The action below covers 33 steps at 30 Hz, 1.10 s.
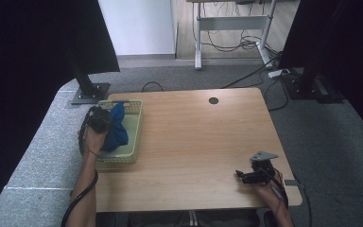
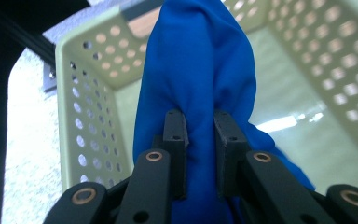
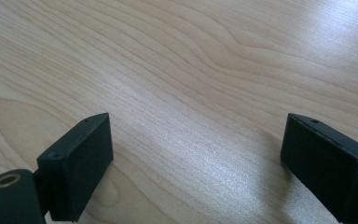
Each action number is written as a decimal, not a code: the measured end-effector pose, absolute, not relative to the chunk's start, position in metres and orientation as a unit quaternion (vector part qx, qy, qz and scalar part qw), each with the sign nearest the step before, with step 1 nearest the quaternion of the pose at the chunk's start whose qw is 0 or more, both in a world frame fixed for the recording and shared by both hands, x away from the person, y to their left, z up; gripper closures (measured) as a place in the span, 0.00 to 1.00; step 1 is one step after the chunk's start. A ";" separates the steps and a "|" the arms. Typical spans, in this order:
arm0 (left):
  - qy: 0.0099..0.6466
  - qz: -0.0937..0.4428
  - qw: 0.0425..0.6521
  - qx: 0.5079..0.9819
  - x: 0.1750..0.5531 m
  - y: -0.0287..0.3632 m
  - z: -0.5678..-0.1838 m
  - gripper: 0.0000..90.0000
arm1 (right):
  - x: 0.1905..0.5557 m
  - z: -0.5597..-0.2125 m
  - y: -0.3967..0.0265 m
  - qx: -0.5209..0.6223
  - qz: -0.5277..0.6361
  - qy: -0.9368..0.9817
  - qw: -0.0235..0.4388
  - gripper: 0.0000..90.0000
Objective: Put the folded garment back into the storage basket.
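Left claw clamped on blue cloth, hanging inside pale green basket at left of tabletop, release probably left; right claw open, idle near right.

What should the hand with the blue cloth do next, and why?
Probably open the left gripper and let go. Its jaws pinch the blue cloth, which already hangs inside the pale green basket, so it would likely drop in.
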<state>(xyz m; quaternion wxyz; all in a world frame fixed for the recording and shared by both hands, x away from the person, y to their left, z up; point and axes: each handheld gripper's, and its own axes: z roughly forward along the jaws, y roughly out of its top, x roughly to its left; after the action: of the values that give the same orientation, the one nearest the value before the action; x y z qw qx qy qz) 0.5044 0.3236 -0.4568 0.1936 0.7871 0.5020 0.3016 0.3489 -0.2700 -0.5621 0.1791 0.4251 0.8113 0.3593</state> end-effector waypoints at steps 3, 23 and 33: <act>0.507 0.303 0.166 0.789 0.511 0.326 -0.467 0.86 | 0.349 -0.562 -0.270 0.426 0.359 0.811 0.179 0.10; 0.509 0.178 0.189 0.821 0.540 0.330 -0.511 0.83 | 0.349 -0.562 -0.270 0.428 0.359 0.810 0.180 0.10; 0.516 0.178 0.172 0.820 0.554 0.334 -0.512 0.60 | 0.349 -0.562 -0.270 0.428 0.359 0.809 0.180 0.10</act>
<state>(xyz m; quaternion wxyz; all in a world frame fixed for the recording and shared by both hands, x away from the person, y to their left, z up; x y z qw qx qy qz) 0.5536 0.3343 -0.5118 0.1716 0.8201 0.5158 0.1785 0.3494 -0.2699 -0.5621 0.1804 0.4282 0.8095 0.3589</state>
